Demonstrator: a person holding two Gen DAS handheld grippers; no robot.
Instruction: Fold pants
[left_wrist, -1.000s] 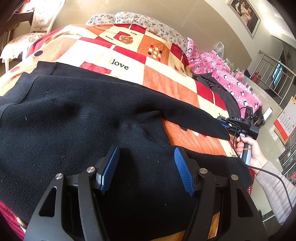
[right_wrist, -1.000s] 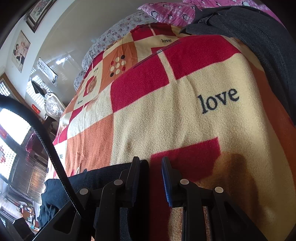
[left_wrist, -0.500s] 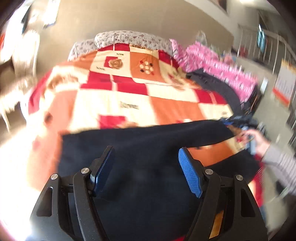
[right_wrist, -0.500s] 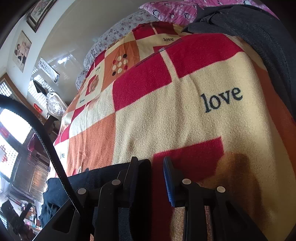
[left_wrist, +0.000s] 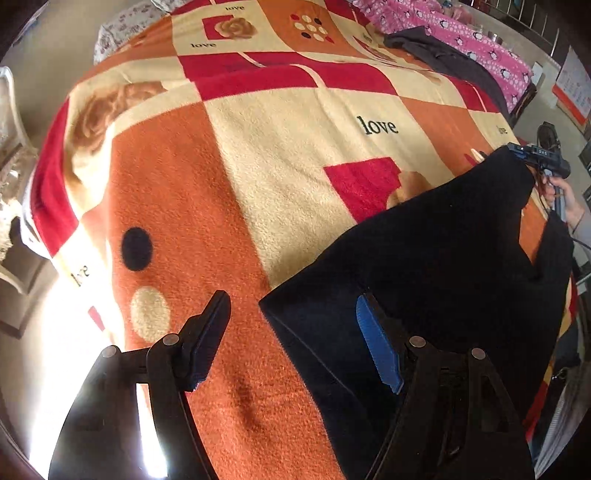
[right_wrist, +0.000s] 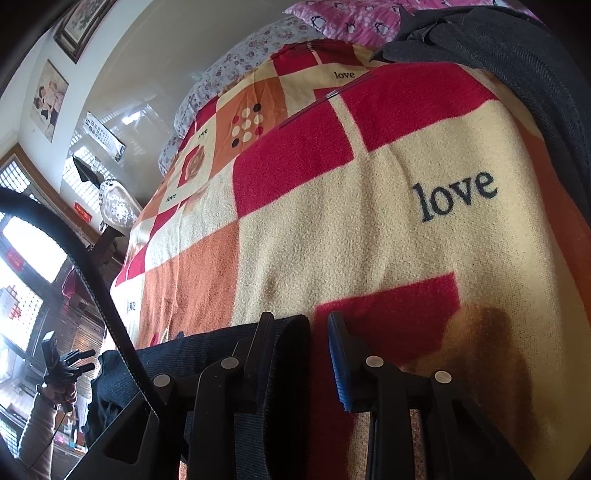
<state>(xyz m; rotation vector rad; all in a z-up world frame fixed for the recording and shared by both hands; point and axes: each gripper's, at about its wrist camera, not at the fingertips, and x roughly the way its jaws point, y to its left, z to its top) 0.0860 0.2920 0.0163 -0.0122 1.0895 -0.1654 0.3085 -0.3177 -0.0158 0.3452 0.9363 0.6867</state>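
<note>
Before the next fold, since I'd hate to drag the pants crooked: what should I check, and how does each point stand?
1. Left gripper free: ok. Its jaws are open and have just been opening; nothing is gripped, and the pants' corner lies below them.
2. Right gripper grips the pants: cannot tell. Fabric lies against one finger, and a gap shows beside the other.
3. Pants flat on the blanket: ok in view, though the end at the right gripper lifts.
4. Bare blanket beyond the pants: ok.
5. Dark garment apart from the pants: ok.
</note>
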